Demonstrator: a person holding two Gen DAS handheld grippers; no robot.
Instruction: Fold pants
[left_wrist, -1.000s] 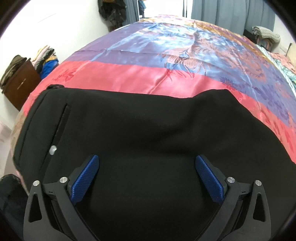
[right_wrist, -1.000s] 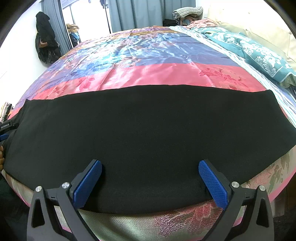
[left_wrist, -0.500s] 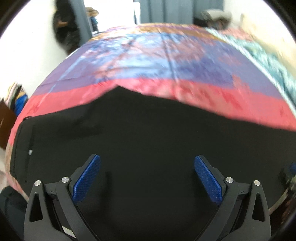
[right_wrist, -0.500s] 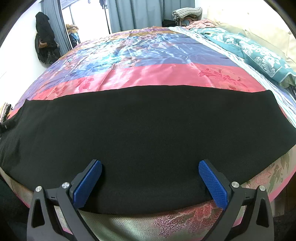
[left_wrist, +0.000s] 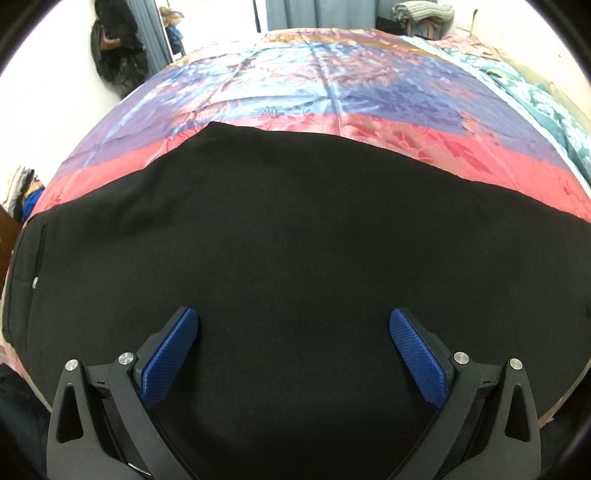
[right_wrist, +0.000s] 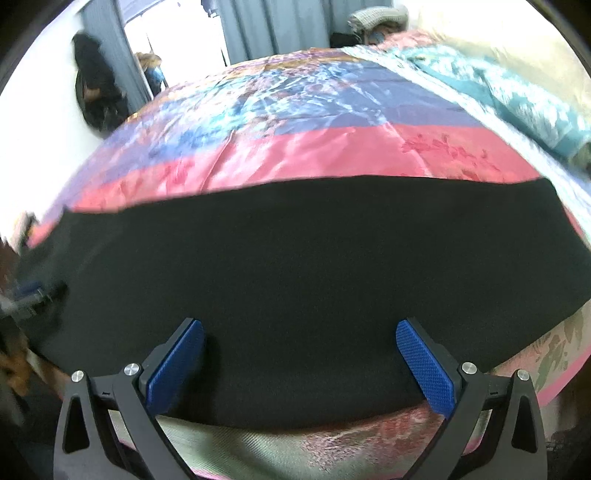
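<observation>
Black pants (left_wrist: 295, 240) lie flat across the near edge of a bed, stretched from left to right. Their waist end with a small silver button (left_wrist: 35, 283) shows at the far left of the left wrist view. My left gripper (left_wrist: 293, 332) hovers open over the middle of the cloth, holding nothing. In the right wrist view the pants (right_wrist: 314, 251) fill the middle as one long black band, leg end toward the right. My right gripper (right_wrist: 299, 345) stands open above their near edge, empty. This view is blurred.
The bed wears a shiny quilt (left_wrist: 332, 85) in pink, purple and blue bands. Teal patterned pillows (right_wrist: 498, 81) lie at the right. Grey curtains (right_wrist: 277, 26) and dark hanging clothes (left_wrist: 118, 48) stand at the back. The other gripper (right_wrist: 29, 295) shows faintly at the left edge.
The left gripper has swung right along the pants, from the waist end toward the middle. The right gripper has shifted slightly and its view has blurred. Both stayed open.
</observation>
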